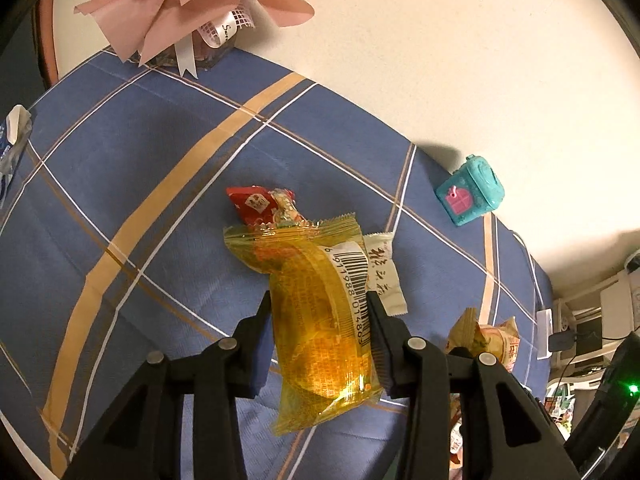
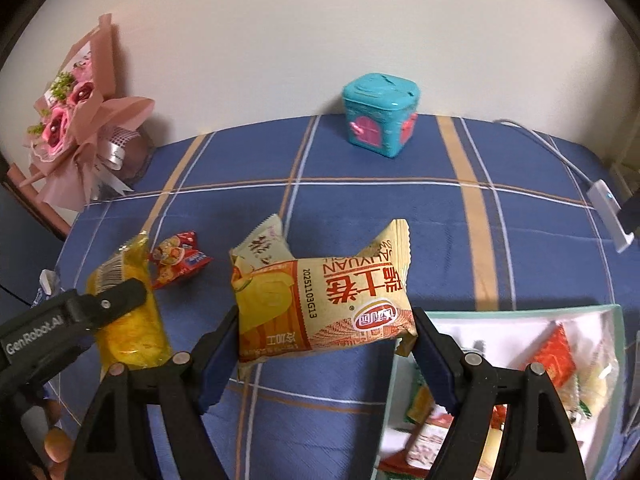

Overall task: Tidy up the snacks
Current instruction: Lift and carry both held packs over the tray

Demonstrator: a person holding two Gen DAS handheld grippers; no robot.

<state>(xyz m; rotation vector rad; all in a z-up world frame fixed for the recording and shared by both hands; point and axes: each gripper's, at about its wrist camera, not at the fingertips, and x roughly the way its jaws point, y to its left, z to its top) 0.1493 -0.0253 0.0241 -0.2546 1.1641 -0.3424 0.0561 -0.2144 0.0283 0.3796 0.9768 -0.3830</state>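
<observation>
My left gripper point(image 1: 318, 312) is shut on a clear yellow snack packet point(image 1: 320, 320) with a barcode, held above the blue checked cloth; the left gripper also shows in the right wrist view point(image 2: 120, 296). My right gripper point(image 2: 324, 320) is shut on a cream and orange cake packet point(image 2: 324, 304); that packet also shows in the left wrist view point(image 1: 492, 340). A red snack packet point(image 1: 260, 206) and a small white packet point(image 1: 386, 276) lie on the cloth; they also show in the right wrist view, red point(image 2: 180, 260) and white point(image 2: 260, 246). A clear tray point(image 2: 520, 314) holding several snacks sits at the lower right.
A teal toy box point(image 2: 380, 120) stands at the table's far edge by the wall. A pink bouquet point(image 2: 76, 140) leans at the far left. A white cable and adapter point(image 2: 608, 216) lie at the right edge. A blue-white wrapper point(image 1: 12, 148) lies at the left.
</observation>
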